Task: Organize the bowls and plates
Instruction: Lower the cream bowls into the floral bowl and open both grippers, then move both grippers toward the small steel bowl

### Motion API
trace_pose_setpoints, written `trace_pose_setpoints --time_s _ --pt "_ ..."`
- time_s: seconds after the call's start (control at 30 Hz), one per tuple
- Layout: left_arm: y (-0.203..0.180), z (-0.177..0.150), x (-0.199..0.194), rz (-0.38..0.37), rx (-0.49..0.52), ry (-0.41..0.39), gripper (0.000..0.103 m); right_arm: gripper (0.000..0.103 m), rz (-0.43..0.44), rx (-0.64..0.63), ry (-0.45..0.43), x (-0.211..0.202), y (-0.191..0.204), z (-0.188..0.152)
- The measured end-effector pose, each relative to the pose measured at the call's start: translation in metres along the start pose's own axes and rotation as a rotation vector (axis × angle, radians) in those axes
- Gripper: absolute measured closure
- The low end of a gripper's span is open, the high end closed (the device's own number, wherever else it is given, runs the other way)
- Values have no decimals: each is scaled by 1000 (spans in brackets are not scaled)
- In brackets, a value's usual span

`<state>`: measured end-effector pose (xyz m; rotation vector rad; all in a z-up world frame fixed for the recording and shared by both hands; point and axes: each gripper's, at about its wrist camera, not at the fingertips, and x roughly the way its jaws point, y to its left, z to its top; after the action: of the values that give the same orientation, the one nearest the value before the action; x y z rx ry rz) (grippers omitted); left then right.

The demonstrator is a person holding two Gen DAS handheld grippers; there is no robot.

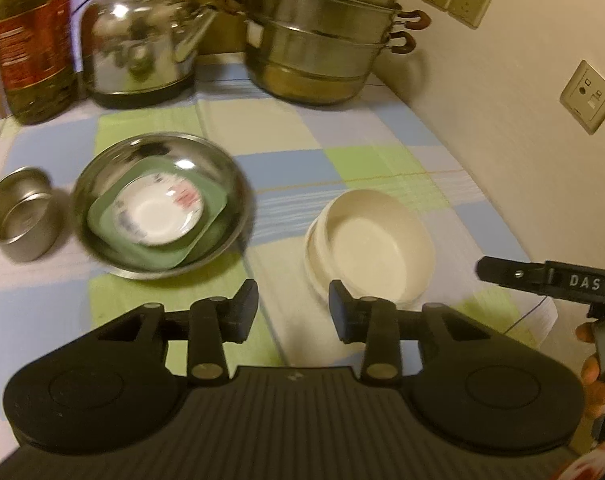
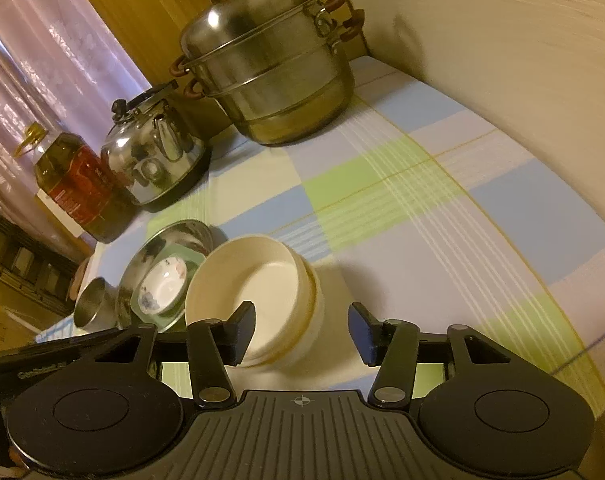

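I'm looking at a checked blue/green/white cloth w/ beige wall at 3 o'clock. "DAS" is showing on the right gripper. Steel basin at 10 is holding a green plate + white saucer. Cream bowls, nested, are sitting at 1. Left gripper and right one: fingers apart, gripping nothing.
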<state>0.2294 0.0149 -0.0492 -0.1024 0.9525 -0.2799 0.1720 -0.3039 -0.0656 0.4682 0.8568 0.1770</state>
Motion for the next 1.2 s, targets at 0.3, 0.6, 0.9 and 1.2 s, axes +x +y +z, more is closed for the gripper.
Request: trace_pose_setpoints --time_s 0.3,0.6,0.9,1.2 --pt "26 -46 -38 50 -101 19 68 44 6 -12 28 -25 -3 -33" --pt "42 -87 -67 98 -187 28 68 42 39 -36 107 -35 3 -74" --pt "49 -117 -86 144 -251 28 68 42 80 -114 189 -31 18 -101" --pt "62 -145 -101 195 -327 26 68 42 134 -210 266 -16 47 -120"
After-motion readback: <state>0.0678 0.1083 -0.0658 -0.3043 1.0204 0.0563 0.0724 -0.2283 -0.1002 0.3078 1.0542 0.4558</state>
